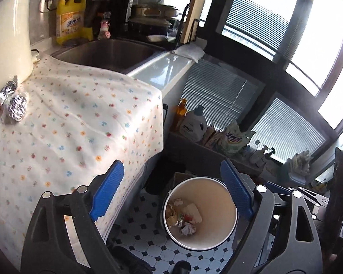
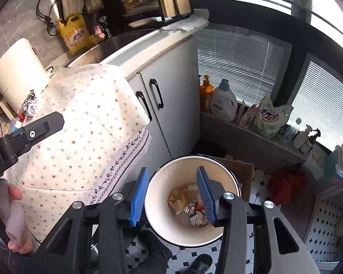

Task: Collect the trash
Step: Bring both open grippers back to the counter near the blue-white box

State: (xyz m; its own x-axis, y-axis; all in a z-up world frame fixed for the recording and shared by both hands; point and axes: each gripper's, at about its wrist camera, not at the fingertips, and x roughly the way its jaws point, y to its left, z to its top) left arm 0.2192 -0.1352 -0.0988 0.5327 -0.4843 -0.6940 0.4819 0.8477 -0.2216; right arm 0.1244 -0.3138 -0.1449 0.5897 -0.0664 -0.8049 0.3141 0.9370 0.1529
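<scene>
- Countertop (image 1: 162, 68) runs along the left of both views, most of it draped with a white cloth (image 1: 75, 123) printed with small coloured flowers; the cloth hangs over the front edge.
- Steel sink (image 1: 107, 52) is set in the far end of the countertop, past the cloth's far edge, with a yellow detergent jug (image 1: 69, 18) at its back left corner.
- Floor of white tiles with black diamonds (image 1: 148, 246) lies below the countertop's front edge.
- Round cream bin (image 2: 162, 187) stands on that floor, just beside the cabinet doors (image 2: 169, 105), its mouth open.
- Crumpled trash (image 2: 189, 203) lies at the bottom of the bin: brownish paper, foil and white scraps.
- Left gripper (image 1: 173, 194) hangs above the floor between the cloth's hanging edge and the bin, its blue fingers (image 1: 107, 191) wide apart with nothing between them.
- Right gripper (image 2: 172, 196) hangs over the bin's mouth, its blue fingers (image 2: 139, 196) parted and holding nothing.
- Two more foil balls (image 1: 17, 108) sit on the cloth near the countertop's back left edge, beside a cream appliance (image 1: 9, 36).
</scene>
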